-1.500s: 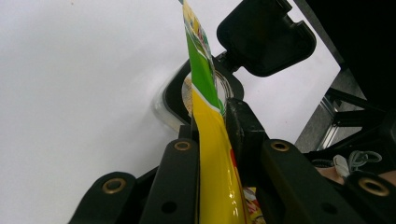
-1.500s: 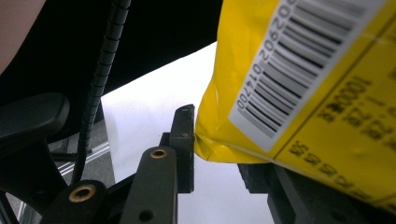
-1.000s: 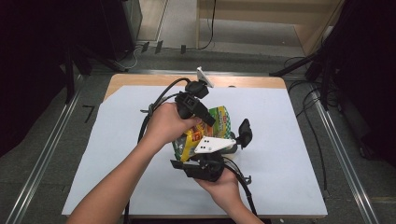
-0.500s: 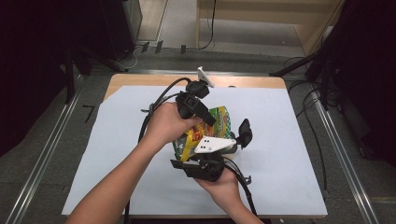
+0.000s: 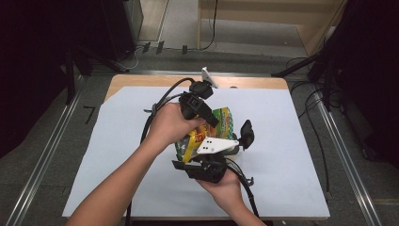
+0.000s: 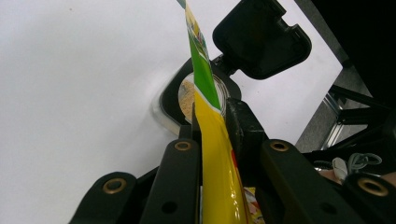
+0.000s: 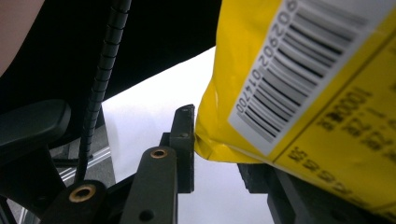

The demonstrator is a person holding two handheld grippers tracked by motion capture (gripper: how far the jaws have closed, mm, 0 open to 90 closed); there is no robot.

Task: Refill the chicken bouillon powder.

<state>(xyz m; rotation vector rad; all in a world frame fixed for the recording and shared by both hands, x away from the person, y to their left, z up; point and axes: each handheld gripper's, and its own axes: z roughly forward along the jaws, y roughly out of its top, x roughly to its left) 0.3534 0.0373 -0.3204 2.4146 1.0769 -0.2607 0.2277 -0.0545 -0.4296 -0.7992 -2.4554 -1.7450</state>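
The snack bag (image 5: 214, 129) is yellow and green, made of shiny foil, with colourful print on its front and a white barcode label (image 7: 299, 70) on its yellow back. It is held up above the white bench (image 5: 291, 141), near the middle, and its thin upper edge (image 6: 201, 70) stands almost upright. Under the bag, a small round container (image 6: 187, 100) with an open black hinged lid (image 6: 261, 39) rests on the bench; it holds something light brown.
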